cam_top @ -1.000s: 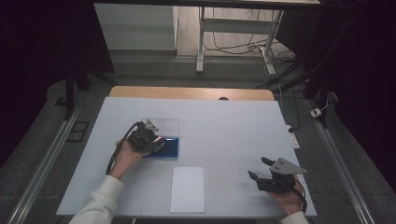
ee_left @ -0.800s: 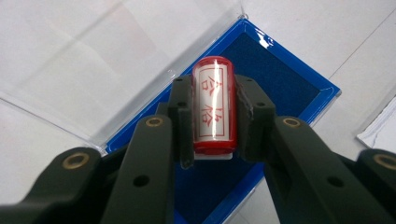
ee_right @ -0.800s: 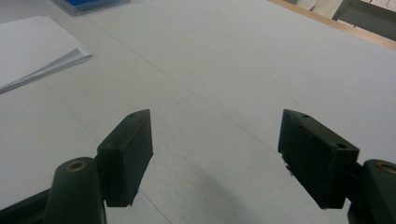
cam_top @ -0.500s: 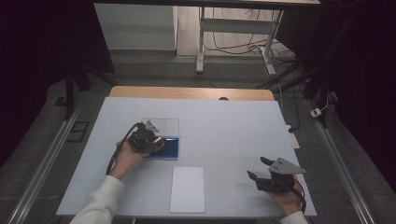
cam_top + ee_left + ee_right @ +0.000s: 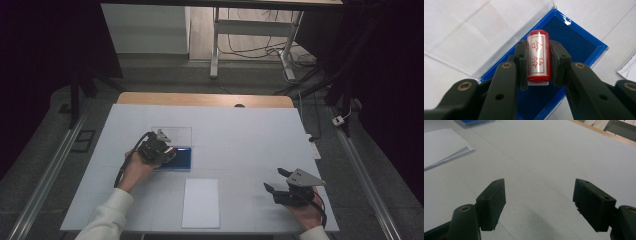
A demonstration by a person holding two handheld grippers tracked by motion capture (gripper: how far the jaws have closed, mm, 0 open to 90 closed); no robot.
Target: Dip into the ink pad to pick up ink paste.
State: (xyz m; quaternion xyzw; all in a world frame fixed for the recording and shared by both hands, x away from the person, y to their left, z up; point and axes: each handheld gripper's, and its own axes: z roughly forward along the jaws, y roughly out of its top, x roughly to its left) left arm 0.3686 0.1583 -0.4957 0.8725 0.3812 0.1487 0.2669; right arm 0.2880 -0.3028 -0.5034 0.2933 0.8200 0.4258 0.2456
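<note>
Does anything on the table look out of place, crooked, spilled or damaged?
Nothing stands out. The left gripper holds a red stamp squarely over the blue ink pad, whose clear lid lies open behind it. The paper lies flat and straight. The right gripper is open and empty.

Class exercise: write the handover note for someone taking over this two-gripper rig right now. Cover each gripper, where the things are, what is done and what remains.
Left gripper: shut on the red stamp, held over the blue ink pad, whose clear lid lies open behind it.
Right gripper: open, holding nothing, low over the bare white table at the near right.
Sheet of paper: flat at the table's near edge, between the two hands, no mark visible on it.
Done: stamp picked up and brought to the pad.
Left, most likely: ink the stamp, press it on the paper, set it down.
</note>
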